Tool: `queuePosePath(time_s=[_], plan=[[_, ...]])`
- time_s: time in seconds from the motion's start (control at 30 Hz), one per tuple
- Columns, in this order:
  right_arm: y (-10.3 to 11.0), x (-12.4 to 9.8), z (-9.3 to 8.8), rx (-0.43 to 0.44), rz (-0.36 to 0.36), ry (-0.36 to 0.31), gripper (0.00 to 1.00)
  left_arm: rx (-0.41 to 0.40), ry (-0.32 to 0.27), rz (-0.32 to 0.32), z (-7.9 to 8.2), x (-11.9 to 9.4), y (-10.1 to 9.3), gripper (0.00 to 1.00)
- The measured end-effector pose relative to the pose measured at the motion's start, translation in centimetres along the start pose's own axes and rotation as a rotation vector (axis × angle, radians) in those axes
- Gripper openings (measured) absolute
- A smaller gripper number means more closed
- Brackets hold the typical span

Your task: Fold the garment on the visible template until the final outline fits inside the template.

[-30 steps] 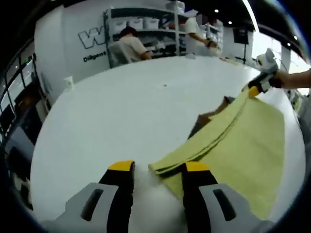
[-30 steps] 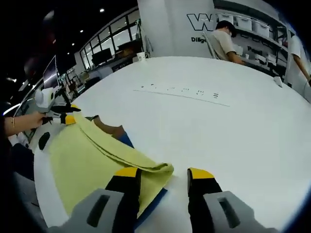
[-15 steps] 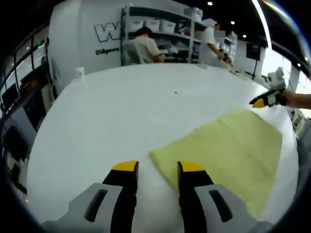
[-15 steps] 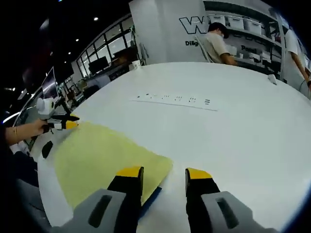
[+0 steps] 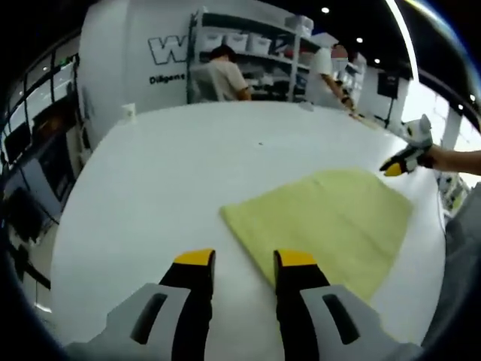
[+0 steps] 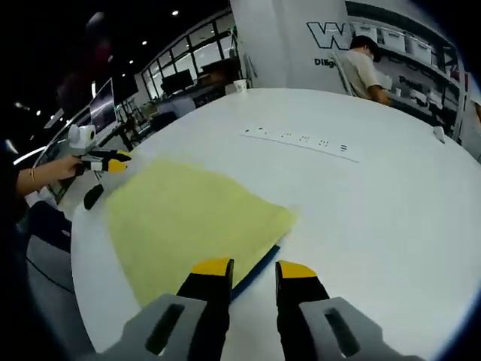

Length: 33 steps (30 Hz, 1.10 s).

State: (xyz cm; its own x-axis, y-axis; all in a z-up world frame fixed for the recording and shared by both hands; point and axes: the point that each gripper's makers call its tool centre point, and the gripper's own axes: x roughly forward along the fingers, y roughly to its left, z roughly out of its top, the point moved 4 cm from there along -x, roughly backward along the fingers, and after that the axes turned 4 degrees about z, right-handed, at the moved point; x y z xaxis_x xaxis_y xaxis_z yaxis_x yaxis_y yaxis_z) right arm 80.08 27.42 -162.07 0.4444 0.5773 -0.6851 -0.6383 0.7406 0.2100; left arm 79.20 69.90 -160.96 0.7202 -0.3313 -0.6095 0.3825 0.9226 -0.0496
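Right gripper view showed the garment lying folded flat on the worktop, a blue template edge peeking out at 5 o'clock, both grippers' jaws slightly spread, holding nothing, so folding looked nearly done.

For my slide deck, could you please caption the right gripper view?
Folded pale yellow fabric garment lying flat on round white table, blue template edge peeking beneath.
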Motion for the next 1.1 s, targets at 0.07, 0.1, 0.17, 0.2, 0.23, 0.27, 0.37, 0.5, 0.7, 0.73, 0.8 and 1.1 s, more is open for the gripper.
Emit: queuePosePath(time_s=[0.07,0.1,0.17,0.2,0.23,0.27,0.37,0.5,0.7,0.73,0.8,1.1], plan=[[0.5,-0.6,-0.4,-0.001,0.005,0.007,0.18,-0.011,-0.003,-0.001,-0.6,-1.0,-0.9,0.26],[1.0,-0.6,-1.1,0.001,0.004,0.007,0.18,-0.008,-0.001,-0.009,-1.1,-1.7,-1.4,0.25],[1.6,-1.1,-1.7,-0.004,0.016,0.013,0.18,-0.009,0.004,-0.023,-1.9,-2.3,-2.1,0.26],[1.9,-1.4,-2.0,-0.003,0.017,0.014,0.18,-0.006,0.014,-0.029,-2.2,-2.6,-2.3,0.26],[2.3,-1.7,-2.4,-0.001,0.016,0.017,0.18,-0.005,0.017,-0.03,-2.4,-2.7,-2.5,0.26],[2.2,-1.8,-2.4,-0.001,0.017,0.017,0.18,-0.003,0.022,-0.031,-2.7,-3.1,-3.1,0.26],[2.5,-2.0,-2.6,0.005,0.021,0.016,0.17,-0.007,0.03,-0.038,-3.1,-3.6,-3.3,0.26],[4.0,-2.9,-4.0,-0.011,0.038,0.043,0.16,-0.02,0.04,-0.056,-3.8,-4.7,-4.3,0.25],[5.0,-3.8,-5.5,-0.017,0.052,0.08,0.14,-0.016,0.072,-0.054,-5.2,-5.1,-4.5,0.24],[5.1,-3.8,-5.7,-0.017,0.052,0.079,0.14,-0.035,0.077,-0.062,-5.6,-5.1,-4.4,0.24],[5.4,-3.9,-6.2,-0.015,0.052,0.082,0.14,-0.048,0.082,-0.065,-6.0,-5.2,-4.6,0.24],[6.2,-3.7,-8.0,0.015,0.067,0.105,0.13,-0.06,0.125,-0.077,-7.3,-5.4,-5.7,0.22]])
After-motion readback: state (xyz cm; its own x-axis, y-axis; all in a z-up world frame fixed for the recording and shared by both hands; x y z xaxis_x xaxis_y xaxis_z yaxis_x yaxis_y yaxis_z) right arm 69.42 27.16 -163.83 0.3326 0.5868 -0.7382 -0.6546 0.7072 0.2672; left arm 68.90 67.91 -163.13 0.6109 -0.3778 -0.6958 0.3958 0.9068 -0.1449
